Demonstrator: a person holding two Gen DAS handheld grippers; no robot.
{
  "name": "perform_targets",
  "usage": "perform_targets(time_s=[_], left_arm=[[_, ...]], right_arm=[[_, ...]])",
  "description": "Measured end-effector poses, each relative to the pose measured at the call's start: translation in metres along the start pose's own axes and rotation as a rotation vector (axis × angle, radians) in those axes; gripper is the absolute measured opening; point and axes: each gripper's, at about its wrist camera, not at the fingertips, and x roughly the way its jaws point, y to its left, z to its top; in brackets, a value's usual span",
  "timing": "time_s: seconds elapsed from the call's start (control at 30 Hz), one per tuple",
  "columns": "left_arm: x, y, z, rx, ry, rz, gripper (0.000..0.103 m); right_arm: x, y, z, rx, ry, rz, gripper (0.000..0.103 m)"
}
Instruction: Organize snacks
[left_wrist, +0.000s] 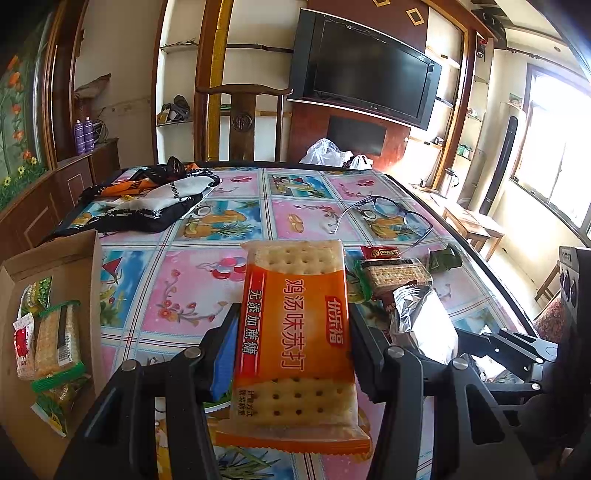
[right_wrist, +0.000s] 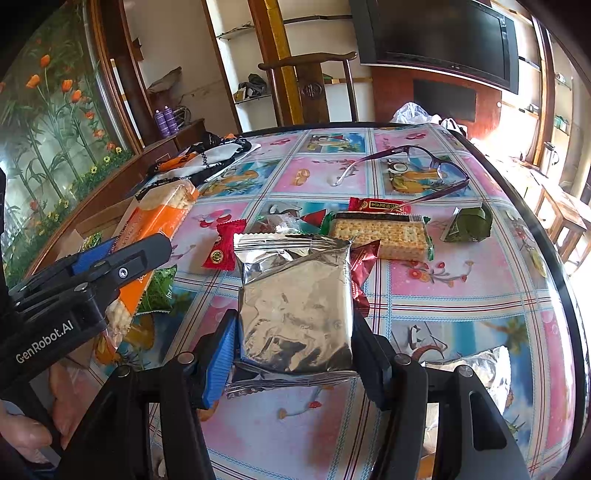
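My left gripper (left_wrist: 293, 332) is shut on an orange soda-cracker pack (left_wrist: 295, 332) and holds it above the table; both also show in the right wrist view, gripper (right_wrist: 122, 266) and pack (right_wrist: 155, 225). My right gripper (right_wrist: 293, 328) is shut on a silver foil packet (right_wrist: 295, 306), which shows in the left wrist view (left_wrist: 421, 321). A cardboard box (left_wrist: 55, 258) at the left holds several snack packs (left_wrist: 55, 339). On the table lie a cracker pack (right_wrist: 384, 232), a red candy (right_wrist: 221, 251), a dark red wrapper (right_wrist: 376, 205) and a green wrapped snack (right_wrist: 469, 225).
Purple glasses (right_wrist: 406, 166) lie mid-table on the patterned tablecloth (right_wrist: 461, 295). A black-and-orange cloth (left_wrist: 147, 199) sits at the far left. A wooden chair (left_wrist: 240, 118), plastic bags (left_wrist: 325, 153) and a TV (left_wrist: 369, 70) are behind. Another foil packet (right_wrist: 484, 365) lies near right.
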Motion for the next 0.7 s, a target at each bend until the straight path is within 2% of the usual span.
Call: perform_targets(time_s=[0.7], left_arm=[[-0.0009,0.0007,-0.0001,-0.002,-0.001,-0.002,0.052]], right_arm=[[0.0011,0.0011,-0.0019,-0.004,0.007,0.002,0.063]])
